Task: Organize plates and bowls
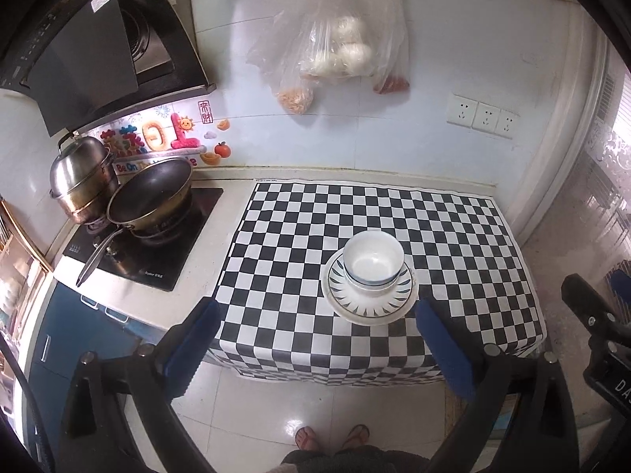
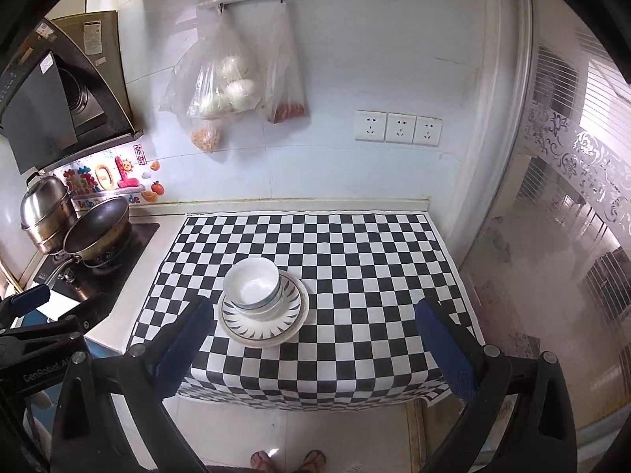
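Hovering back from the table (image 1: pixel 276 213), the left hand-held gripper (image 1: pixel 315 339) and right hand-held gripper (image 2: pixel 311 339) both stand spread and empty. Nested white bowls (image 1: pixel 372 262) sit stacked on patterned plates (image 1: pixel 370 307) near the checkered cloth's front edge, apparently consolidated to save space.

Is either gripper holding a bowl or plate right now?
No. Both the left gripper and right gripper are open and empty; the bowls sit stacked on the plates.
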### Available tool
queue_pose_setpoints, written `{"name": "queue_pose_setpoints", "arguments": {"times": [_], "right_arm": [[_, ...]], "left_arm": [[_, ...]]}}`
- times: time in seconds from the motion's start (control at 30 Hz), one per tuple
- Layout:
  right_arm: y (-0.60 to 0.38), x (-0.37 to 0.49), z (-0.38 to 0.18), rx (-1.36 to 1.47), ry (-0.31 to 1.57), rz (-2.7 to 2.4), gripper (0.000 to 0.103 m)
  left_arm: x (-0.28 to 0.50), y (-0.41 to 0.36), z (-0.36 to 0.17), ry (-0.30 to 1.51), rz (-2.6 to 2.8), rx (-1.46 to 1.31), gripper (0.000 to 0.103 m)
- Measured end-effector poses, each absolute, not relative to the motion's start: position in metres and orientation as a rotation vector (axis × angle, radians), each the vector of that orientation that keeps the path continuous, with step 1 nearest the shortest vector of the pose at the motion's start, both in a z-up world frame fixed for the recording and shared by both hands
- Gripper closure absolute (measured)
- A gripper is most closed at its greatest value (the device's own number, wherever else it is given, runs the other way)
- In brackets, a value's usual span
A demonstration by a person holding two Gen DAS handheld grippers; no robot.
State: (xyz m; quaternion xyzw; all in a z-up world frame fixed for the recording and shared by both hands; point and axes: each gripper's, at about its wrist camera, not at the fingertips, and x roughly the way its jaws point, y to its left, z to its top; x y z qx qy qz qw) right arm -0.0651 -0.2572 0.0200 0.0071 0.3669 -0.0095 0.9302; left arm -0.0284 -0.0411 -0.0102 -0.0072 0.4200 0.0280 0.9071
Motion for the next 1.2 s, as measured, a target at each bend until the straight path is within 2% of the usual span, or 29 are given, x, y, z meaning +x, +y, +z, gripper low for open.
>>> {"name": "queue_pose_setpoints", "arguments": {"times": [1.2], "right_arm": [[-0.248, -0.061, 0.017, -0.018, 0.76, -0.033, 0.0]], "left_arm": [[-0.04, -0.032, -0.001, 0.832, 0.035, 0.01, 0.002]]}}
